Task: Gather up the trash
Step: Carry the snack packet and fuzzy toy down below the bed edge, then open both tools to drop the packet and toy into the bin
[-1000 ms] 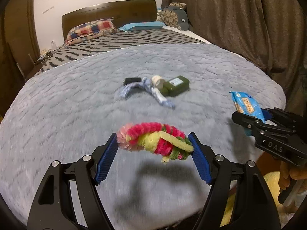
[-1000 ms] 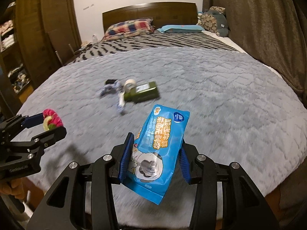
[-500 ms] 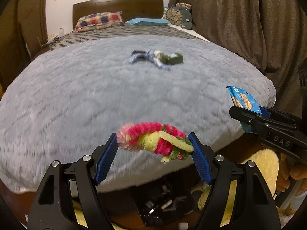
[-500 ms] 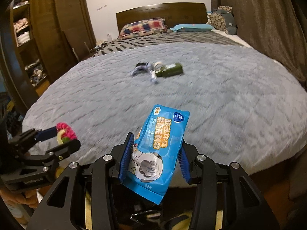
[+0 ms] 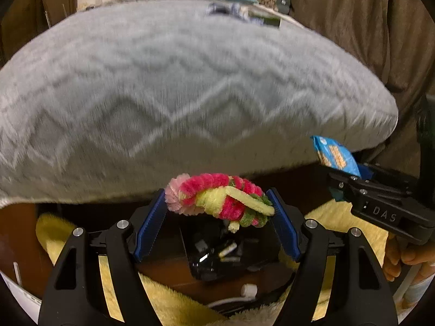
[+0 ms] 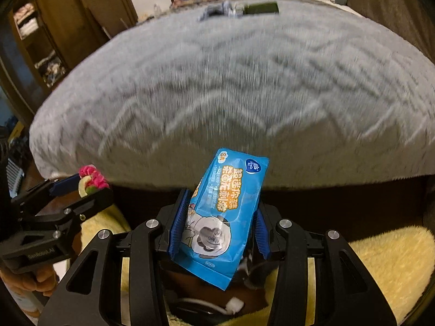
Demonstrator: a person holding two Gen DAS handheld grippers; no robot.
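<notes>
My left gripper (image 5: 217, 206) is shut on a tangle of pink, red, yellow and green pipe cleaners (image 5: 217, 199), held low in front of the bed's foot edge, above a dark bin (image 5: 225, 255) with scraps inside. My right gripper (image 6: 217, 225) is shut on a blue wet-wipes packet (image 6: 223, 212) at about the same height. Each gripper shows in the other's view: the right gripper (image 5: 348, 174) at the right, the left gripper (image 6: 87, 182) at the left.
The grey quilted blanket (image 5: 176, 81) covers the bed and fills the upper view. A green box (image 6: 261, 8), a tape roll and a blue cloth lie far up the bed. A yellow fluffy rug (image 6: 388, 260) lies on the floor. Brown curtains (image 5: 367, 27) hang at the right.
Both grippers have pulled back off the bed and dropped below its edge, still holding their items. The floor, rug and dark bin have come into view.
</notes>
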